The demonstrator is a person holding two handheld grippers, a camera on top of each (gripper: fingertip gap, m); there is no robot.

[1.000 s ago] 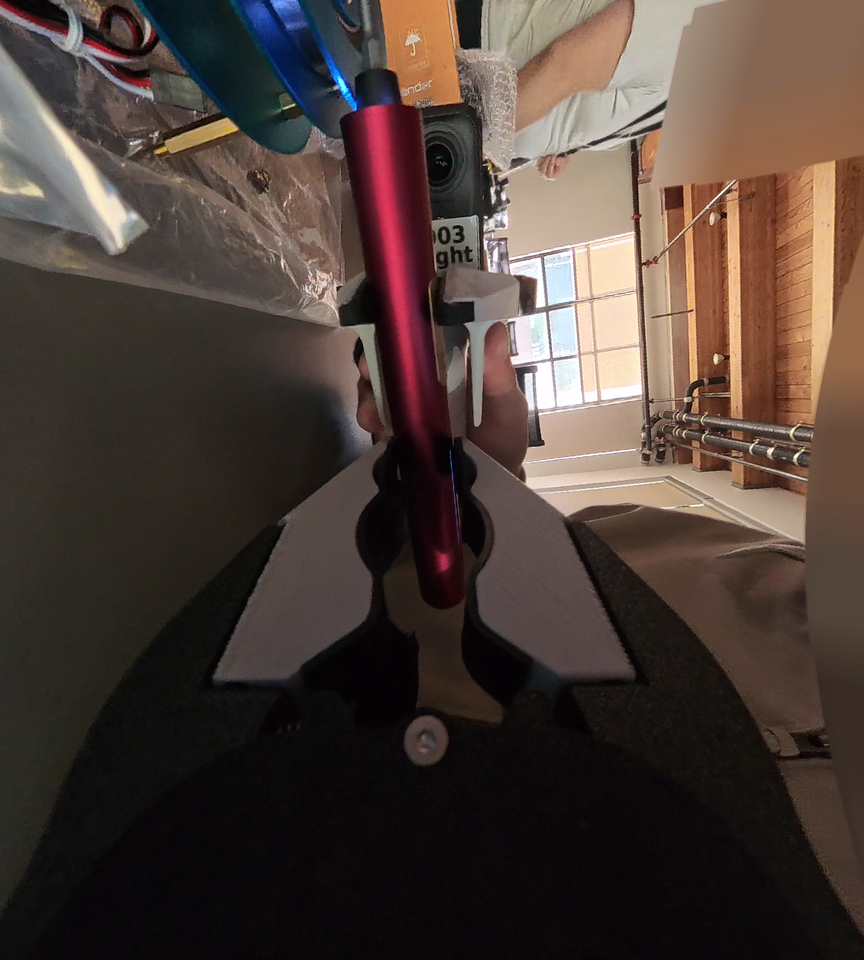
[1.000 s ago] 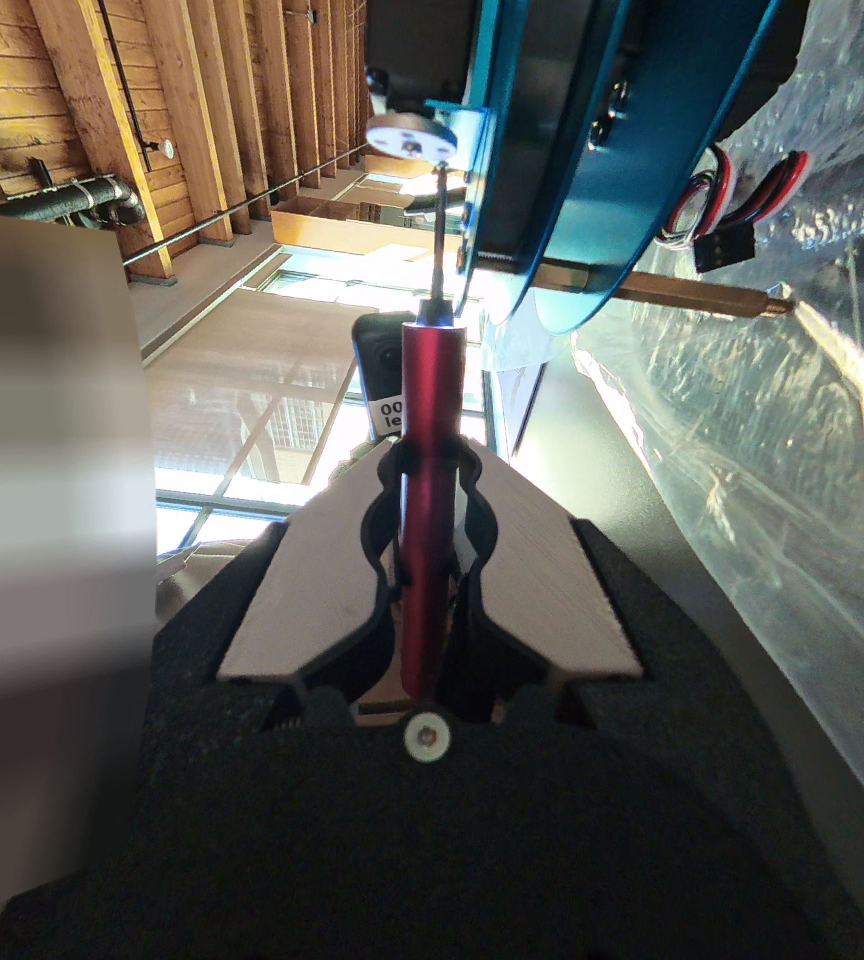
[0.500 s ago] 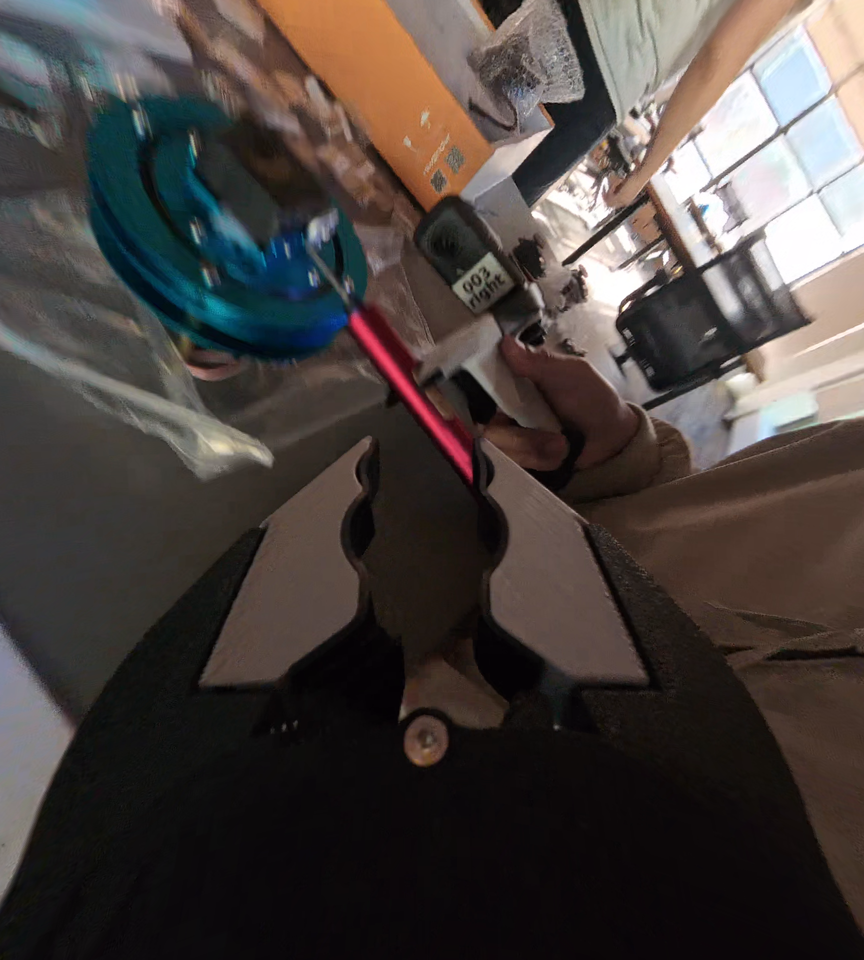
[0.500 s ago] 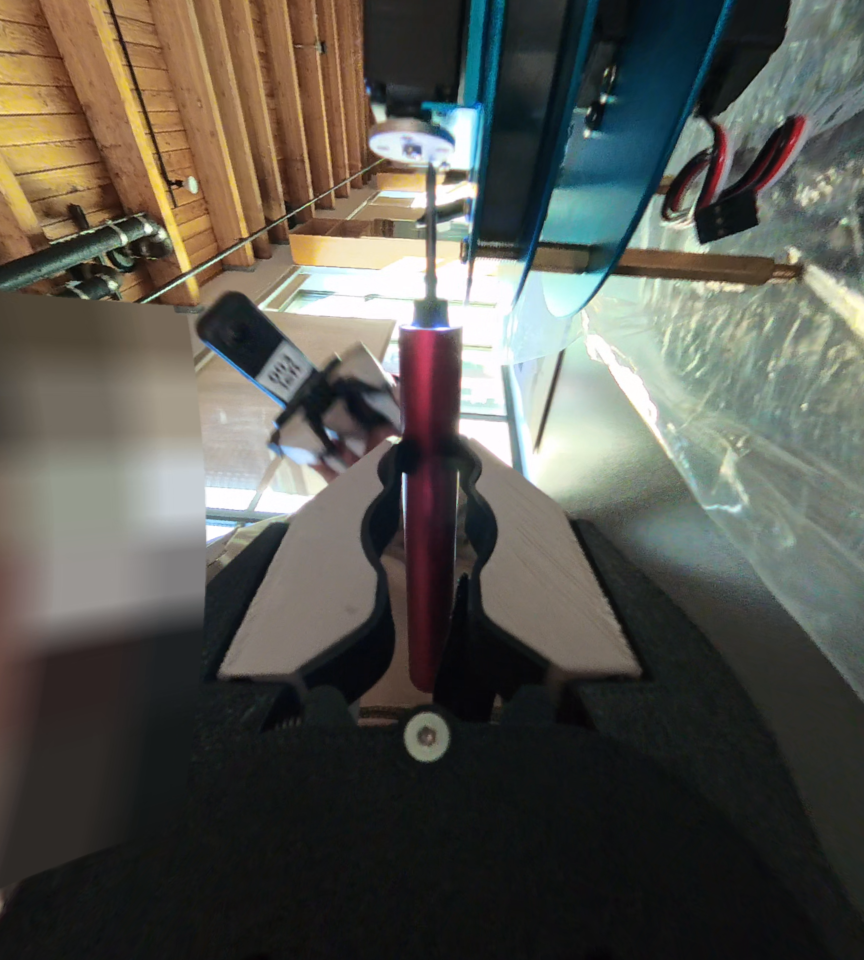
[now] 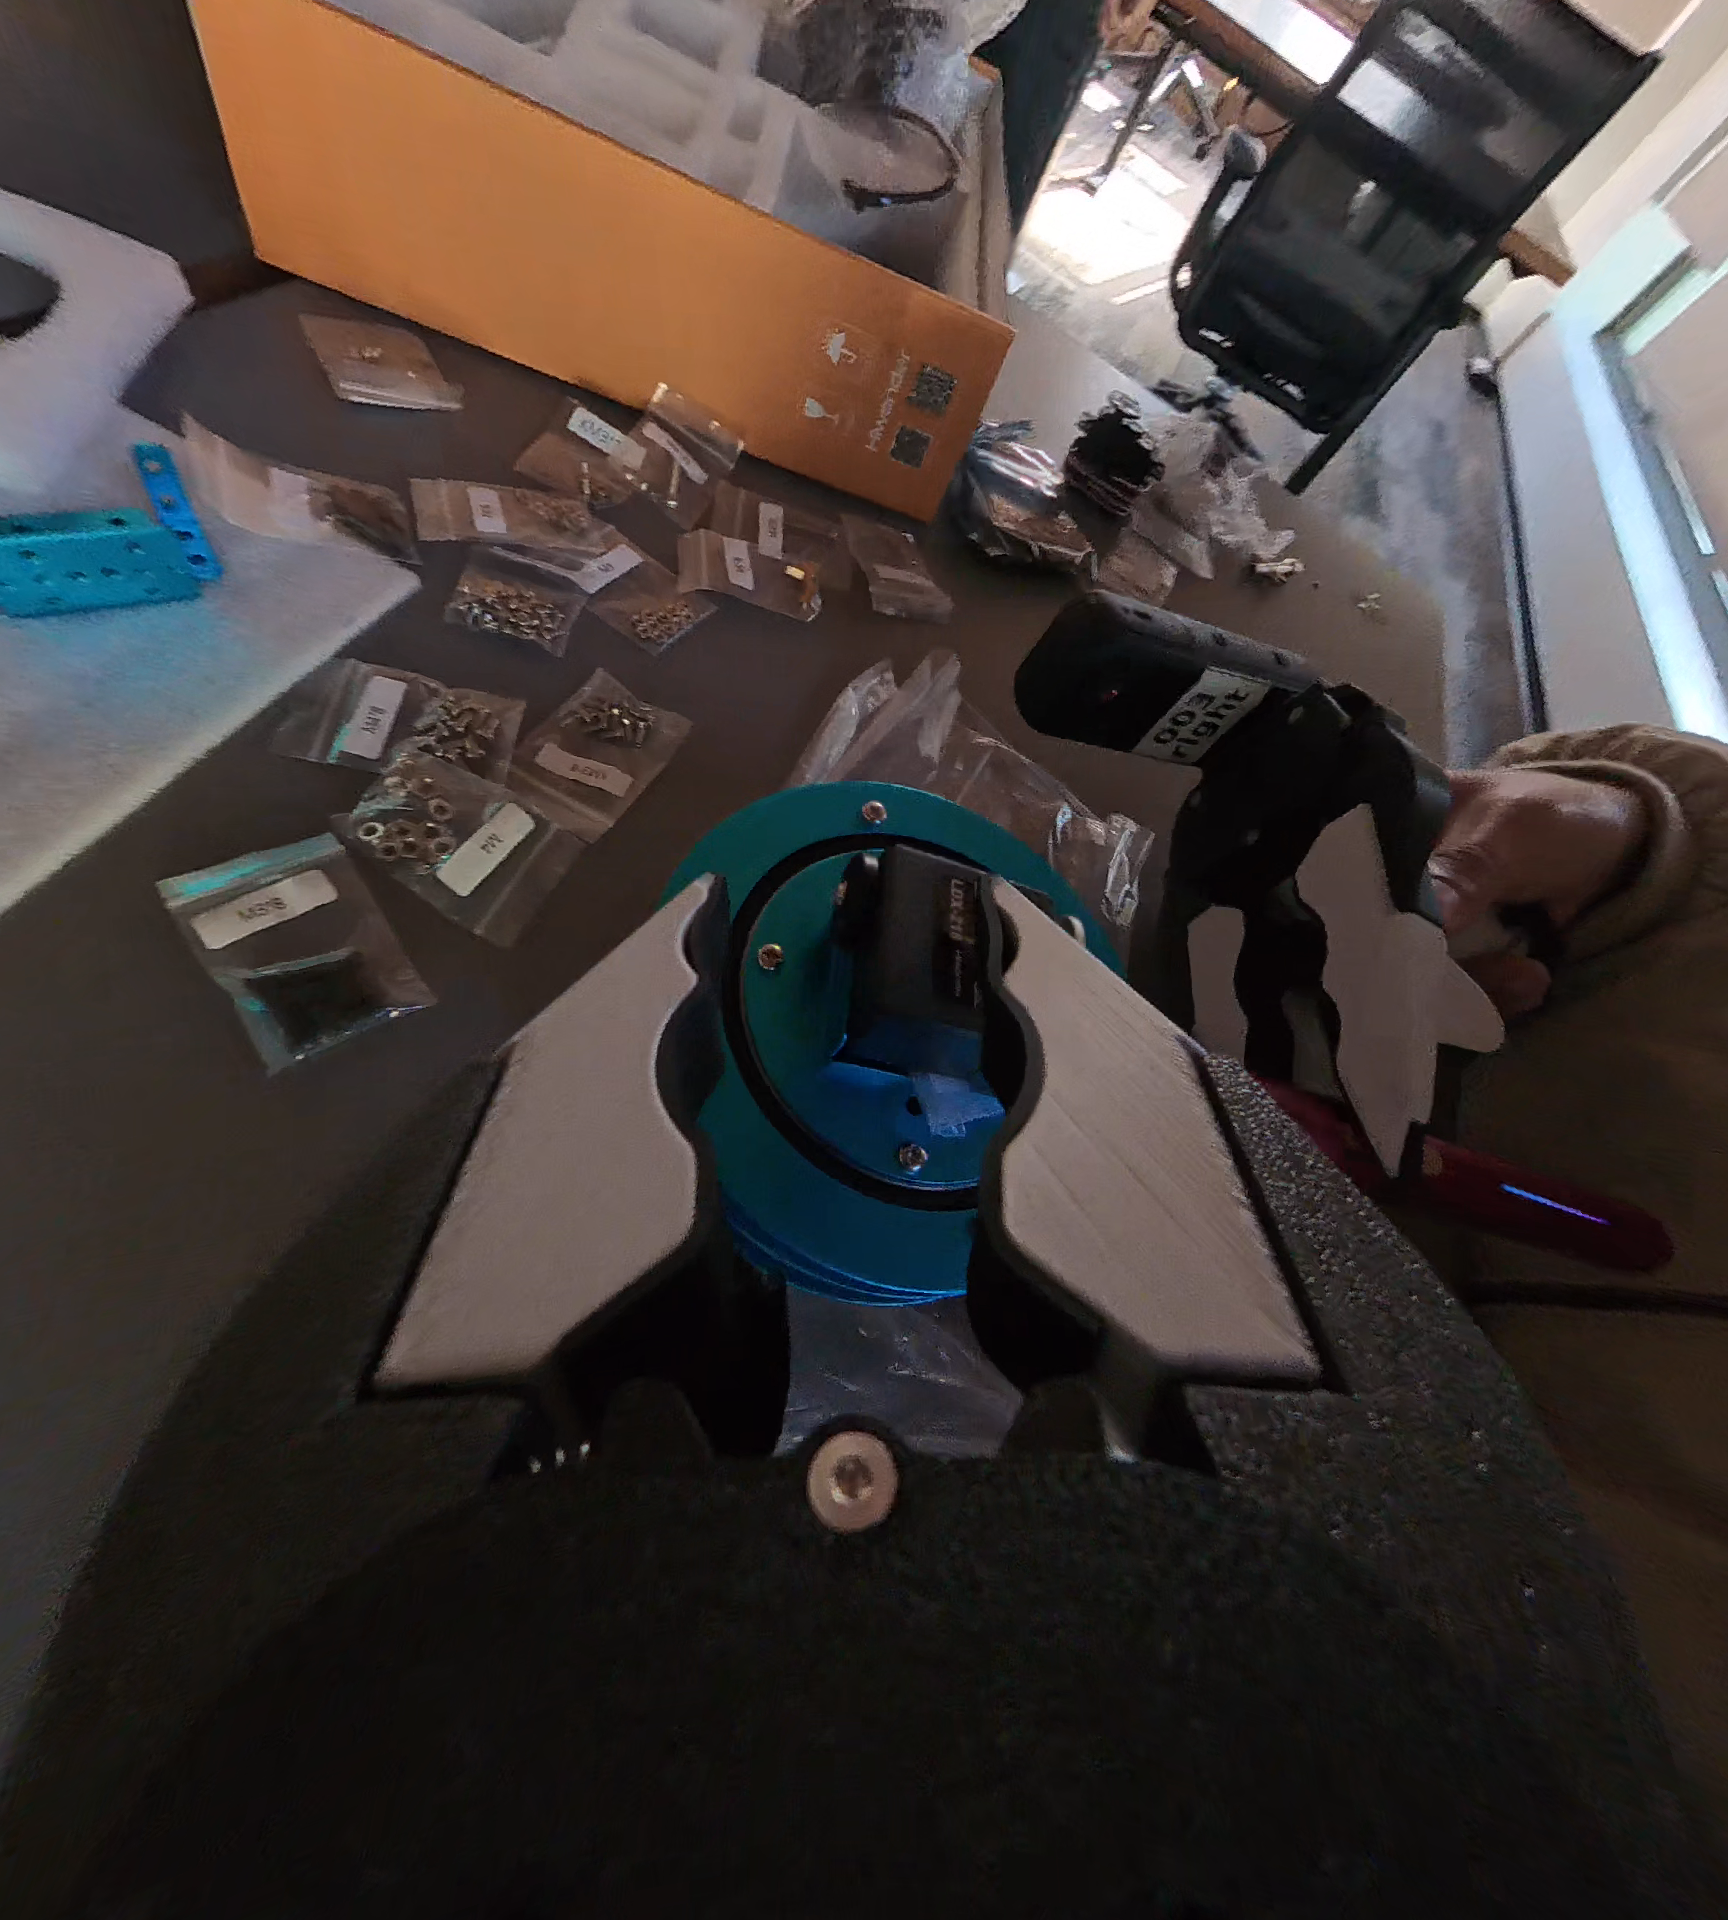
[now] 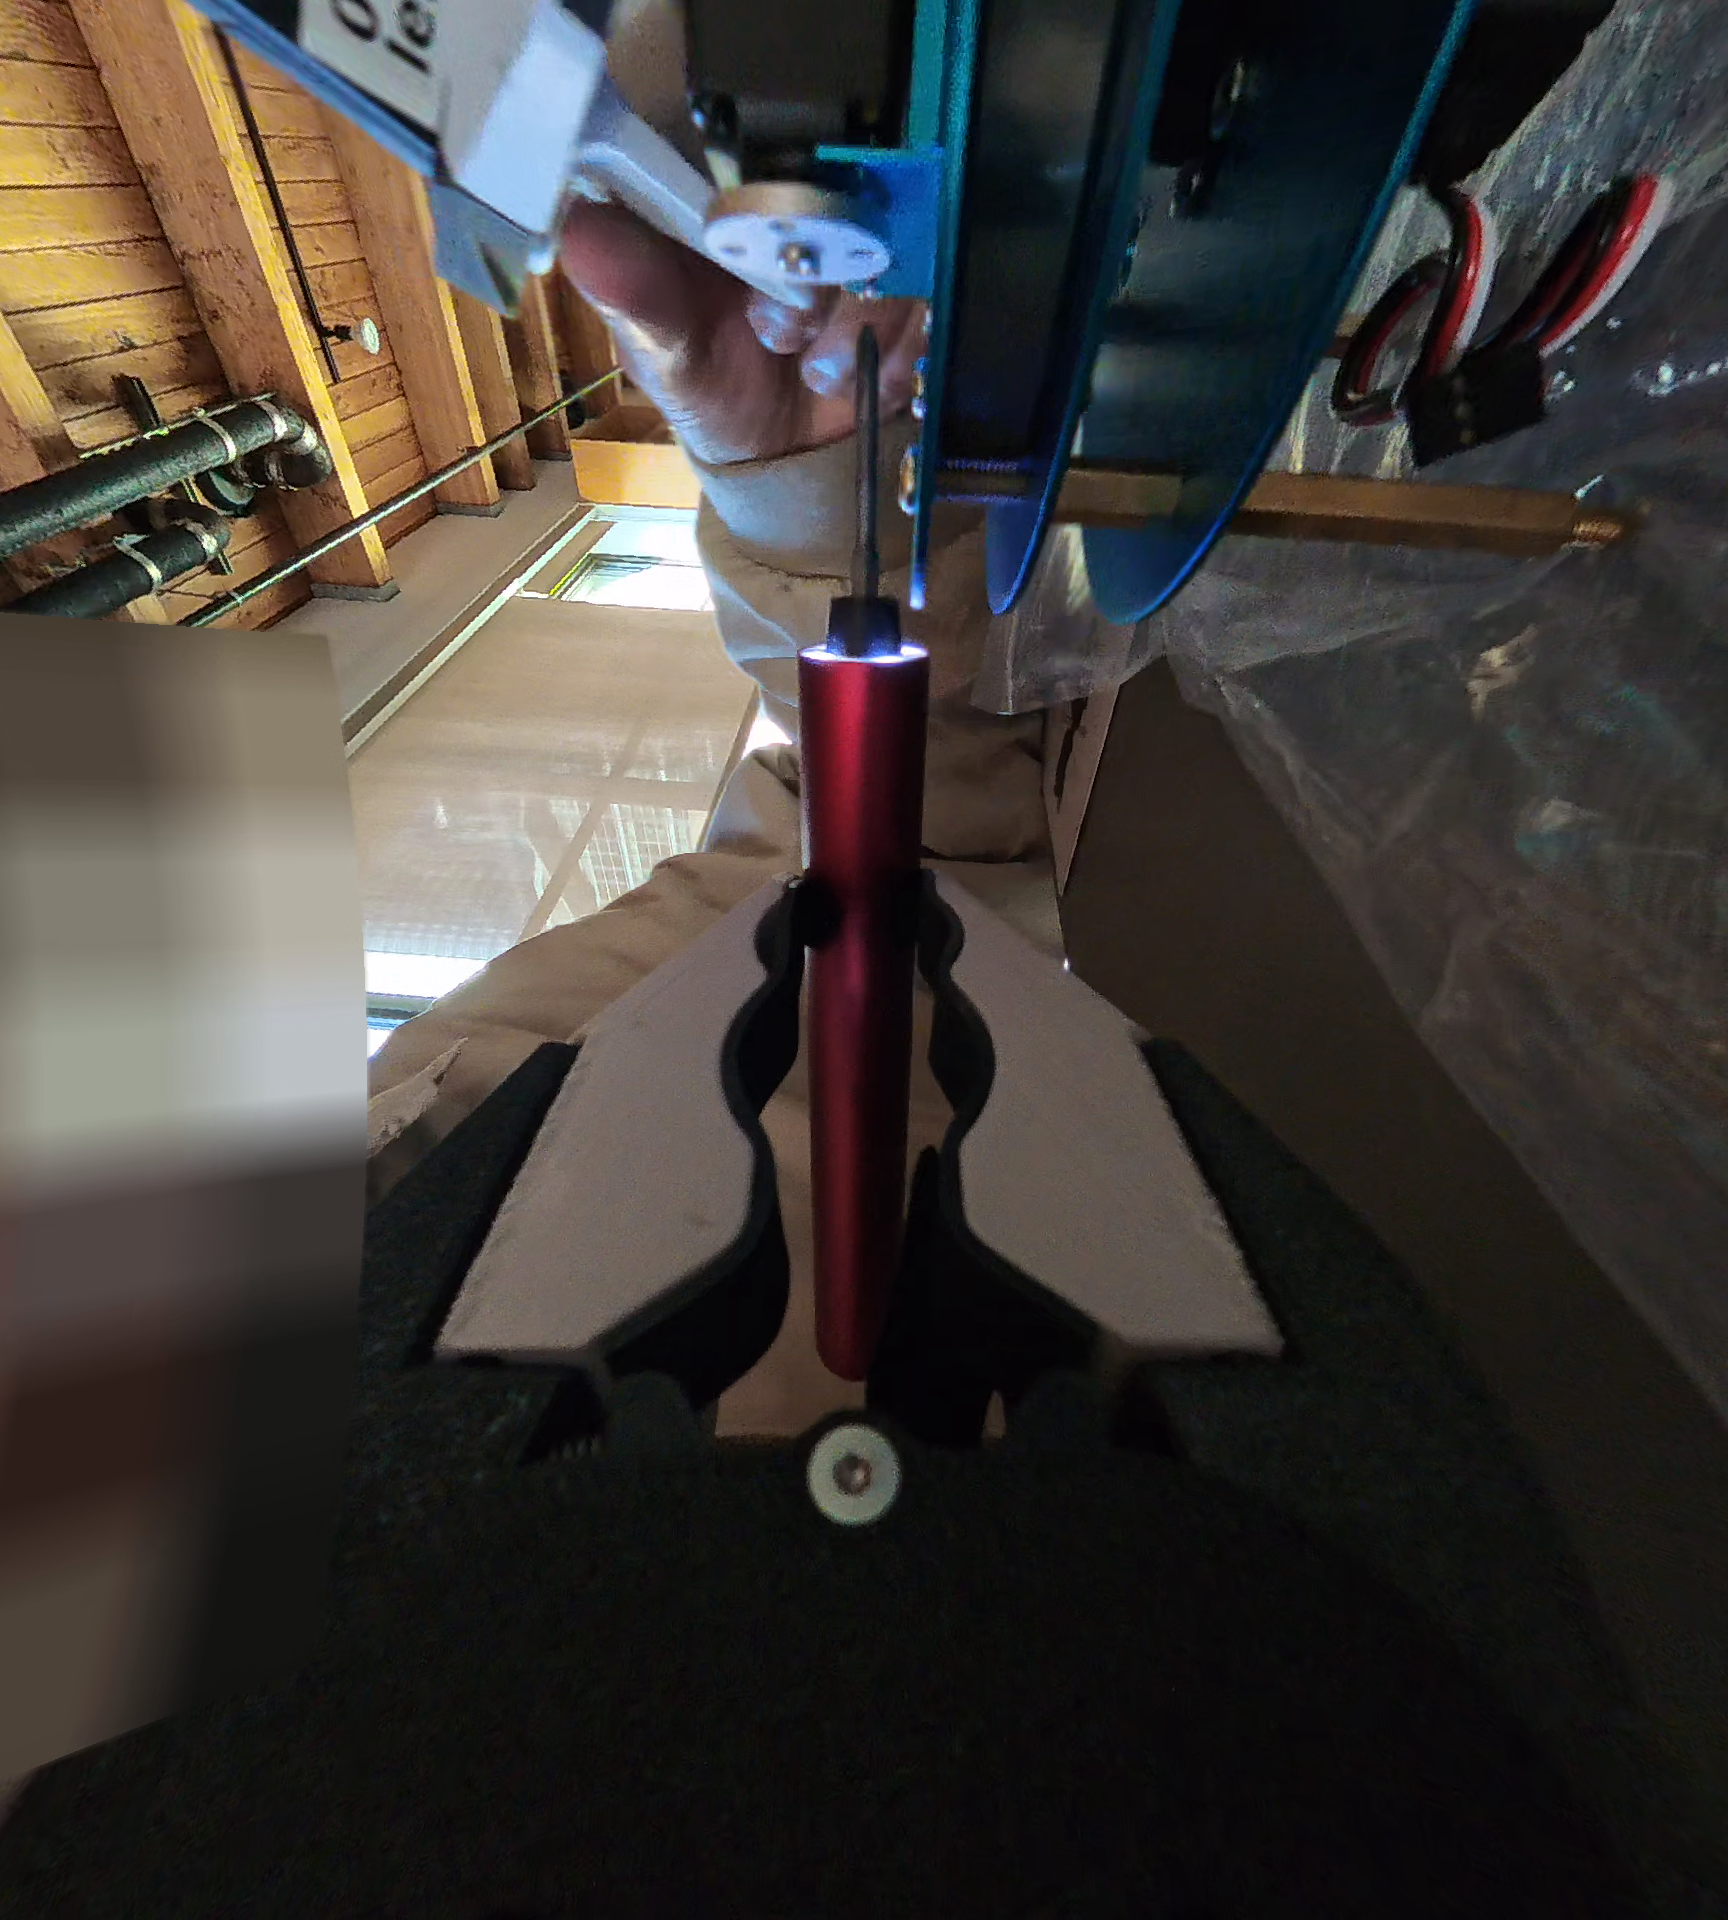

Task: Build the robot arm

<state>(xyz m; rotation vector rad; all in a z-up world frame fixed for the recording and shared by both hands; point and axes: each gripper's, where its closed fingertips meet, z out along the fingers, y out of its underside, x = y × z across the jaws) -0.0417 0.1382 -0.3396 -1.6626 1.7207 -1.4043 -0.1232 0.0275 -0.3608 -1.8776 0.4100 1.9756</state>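
The right tool (image 6: 858, 914) pinches a red screwdriver (image 6: 858, 1039), its bit beside the blue disc assembly (image 6: 1047, 312). The left tool (image 5: 844, 914), fingers spread, straddles that assembly (image 5: 818, 1174) on the dark counter (image 5: 112, 1143), near bags of screws (image 5: 455, 831).

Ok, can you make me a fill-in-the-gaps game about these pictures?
1. The right gripper is shut on a ___ screwdriver.
2. The left gripper, facing the teal ring, is ___.
3. The colour of the cardboard box behind the little bags of screws is ___.

Missing words: red; open; orange.
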